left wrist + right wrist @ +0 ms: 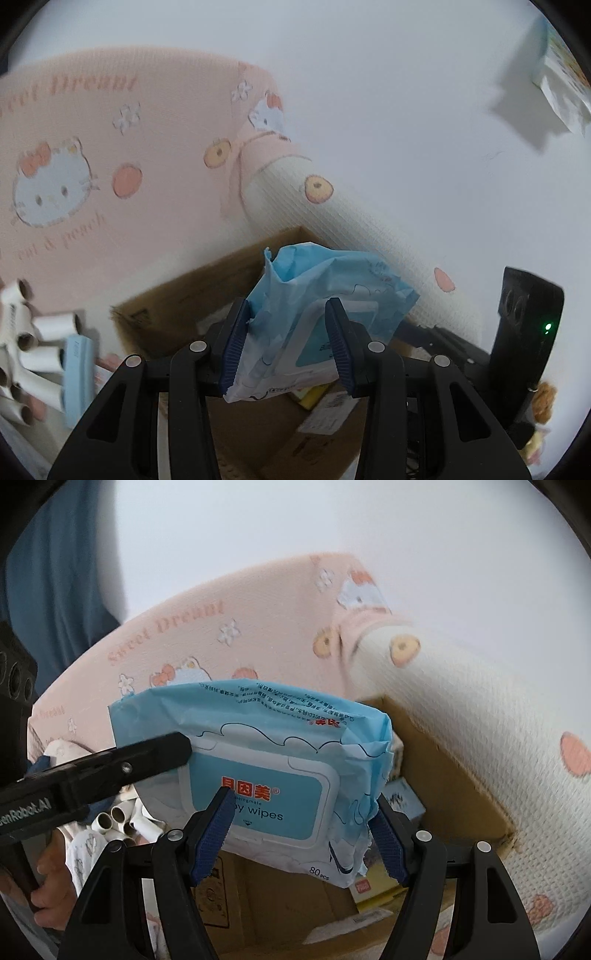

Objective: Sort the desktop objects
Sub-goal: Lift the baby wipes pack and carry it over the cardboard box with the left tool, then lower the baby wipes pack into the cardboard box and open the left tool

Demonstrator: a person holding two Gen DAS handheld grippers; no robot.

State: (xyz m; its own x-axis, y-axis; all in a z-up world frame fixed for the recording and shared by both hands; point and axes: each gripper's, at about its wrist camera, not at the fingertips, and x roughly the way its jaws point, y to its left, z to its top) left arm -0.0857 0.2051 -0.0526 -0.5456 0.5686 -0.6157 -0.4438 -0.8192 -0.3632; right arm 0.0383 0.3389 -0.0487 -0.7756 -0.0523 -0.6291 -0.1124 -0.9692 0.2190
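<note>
A light blue pack of baby wipes point(332, 291) point(258, 734) hangs in the air above an open cardboard box point(173, 299) point(447, 775). My left gripper point(288, 345) is shut on one crumpled end of the pack. In the right wrist view one of its black fingers point(159, 751) presses the pack's left end. My right gripper point(301, 834) is shut on the pack's lower right part, its blue pads on either side. The right gripper's black body point(528, 325) shows behind the pack in the left wrist view.
A pink cartoon-cat mat point(92, 147) point(221, 627) with a rolled white end point(369, 229) lies behind the box. Cardboard tubes point(37, 332) point(114, 819) and a pale blue case point(75, 369) lie to the left. Small boxes point(402, 797) sit inside the box. A hand point(48, 867) holds the left gripper.
</note>
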